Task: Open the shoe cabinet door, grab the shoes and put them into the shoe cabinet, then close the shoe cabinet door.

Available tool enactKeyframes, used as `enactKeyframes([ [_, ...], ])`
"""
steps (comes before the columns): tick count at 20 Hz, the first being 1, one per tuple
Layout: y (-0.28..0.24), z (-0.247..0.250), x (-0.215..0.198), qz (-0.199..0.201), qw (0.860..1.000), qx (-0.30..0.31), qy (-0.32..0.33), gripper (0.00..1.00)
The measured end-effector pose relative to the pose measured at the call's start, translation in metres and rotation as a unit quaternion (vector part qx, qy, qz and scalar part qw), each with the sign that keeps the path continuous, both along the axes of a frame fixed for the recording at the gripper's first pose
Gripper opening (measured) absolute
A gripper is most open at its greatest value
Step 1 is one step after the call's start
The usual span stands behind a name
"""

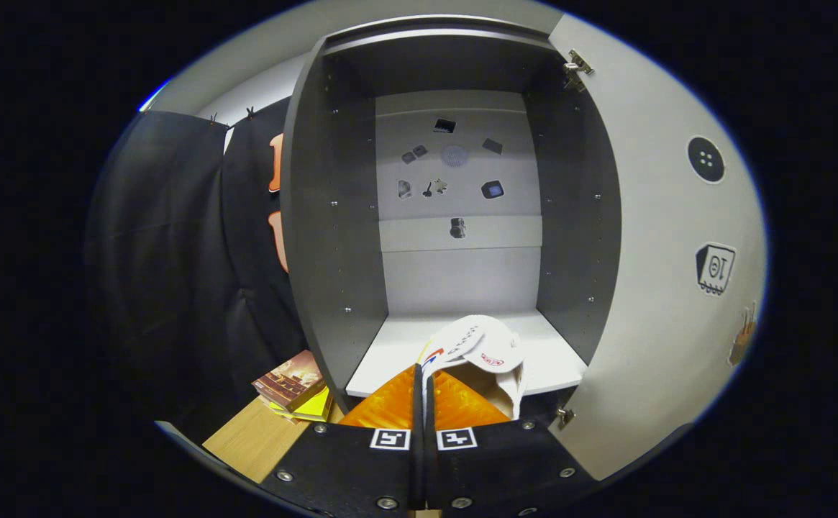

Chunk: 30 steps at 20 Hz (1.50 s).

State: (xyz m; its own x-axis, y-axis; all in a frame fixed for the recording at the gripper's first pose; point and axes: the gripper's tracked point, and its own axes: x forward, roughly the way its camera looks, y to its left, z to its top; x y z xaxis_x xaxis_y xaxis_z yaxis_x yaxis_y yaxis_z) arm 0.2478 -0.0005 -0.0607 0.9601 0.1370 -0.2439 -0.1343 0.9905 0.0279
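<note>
Carrying: gripper (424, 392) fingers were pinched on a white shoe (487, 350).
Shoe: hung just ahead, over the cabinet shelf's (390, 352) near edge.
Door (663, 273): stood open, right.
Advice: the shoe should go farther in, level, before release.

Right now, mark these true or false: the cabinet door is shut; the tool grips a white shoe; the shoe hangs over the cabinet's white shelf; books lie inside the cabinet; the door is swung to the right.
1. The cabinet door is shut. False: it stands open.
2. The tool grips a white shoe. True.
3. The shoe is at the white shelf. True.
4. Books lie inside the cabinet. False: they sit outside, on the wooden surface left of it.
5. The door is swung right. True.
</note>
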Motion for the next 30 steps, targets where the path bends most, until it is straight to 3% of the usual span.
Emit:
enactKeyframes([
  [15,-0.004,-0.047,0.151,0.028,0.999,-0.016,0.044,0.00],
  [26,0.017,-0.076,0.164,0.049,0.996,-0.026,0.074,0.00],
  [30,0.018,-0.079,0.165,0.033,0.996,-0.022,0.081,0.05],
])
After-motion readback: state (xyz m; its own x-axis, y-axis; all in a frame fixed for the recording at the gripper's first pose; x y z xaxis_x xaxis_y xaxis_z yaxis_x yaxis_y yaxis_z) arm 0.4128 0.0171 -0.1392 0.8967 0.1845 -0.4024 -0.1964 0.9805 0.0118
